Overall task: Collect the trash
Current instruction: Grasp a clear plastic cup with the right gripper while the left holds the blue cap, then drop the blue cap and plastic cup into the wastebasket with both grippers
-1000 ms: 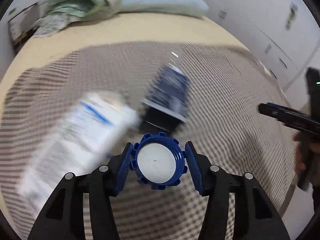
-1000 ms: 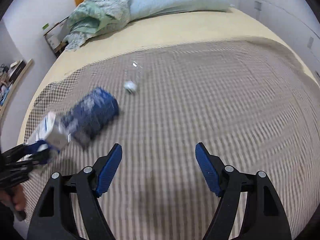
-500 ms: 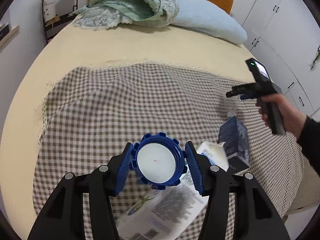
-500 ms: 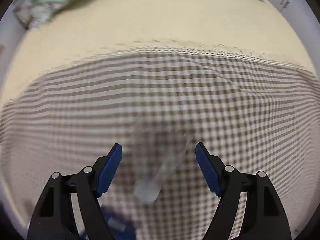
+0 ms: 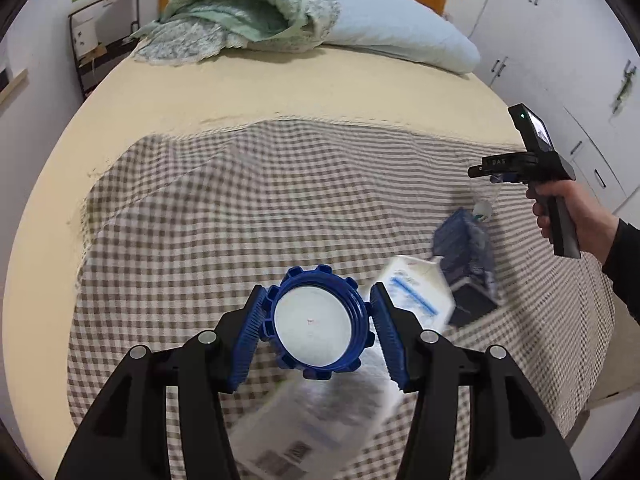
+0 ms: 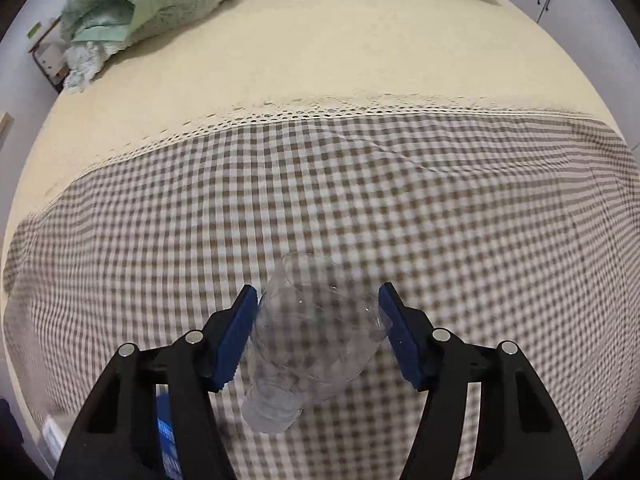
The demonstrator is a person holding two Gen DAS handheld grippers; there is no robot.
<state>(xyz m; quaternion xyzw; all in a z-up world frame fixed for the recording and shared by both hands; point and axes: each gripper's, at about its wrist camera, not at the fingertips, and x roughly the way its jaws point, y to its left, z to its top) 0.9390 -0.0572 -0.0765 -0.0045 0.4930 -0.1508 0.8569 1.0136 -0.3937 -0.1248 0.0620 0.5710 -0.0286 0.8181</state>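
Left claw (image 5: 318,324): clamped on a blue ribbed bottle cap (image 5: 318,326), white inner face toward the camera, one blue pad pressing each side. Held above the checked blanket (image 5: 240,220) on the bed (image 5: 248,92).

Below and right of the cap: a white printed plastic pouch (image 5: 416,292), blurred, lying flat on the blanket and running under the left claw toward the lower edge of the view. Beyond it, touching its far end: a dark blue carton (image 5: 466,256), lying tilted on the blanket.

Right claw (image 6: 316,340): fingers apart, straddling a clear plastic bottle (image 6: 308,344) lying on the blanket. Left pad touching or just beside the bottle wall; right pad close to it; true contact impossible to tell from the right wrist view. Bottle neck pointing toward the camera, crushed base pointing away. In the left wrist view, the same claw (image 5: 490,178) seen from the side in the person's right hand (image 5: 576,216), with the bottle (image 5: 482,202) just beneath it and next to the carton's far end.

At the head of the bed: a pale blue pillow (image 5: 400,36) and a crumpled green quilt (image 5: 248,8), well apart from the trash. White cabinet doors (image 5: 560,40) along the right wall.
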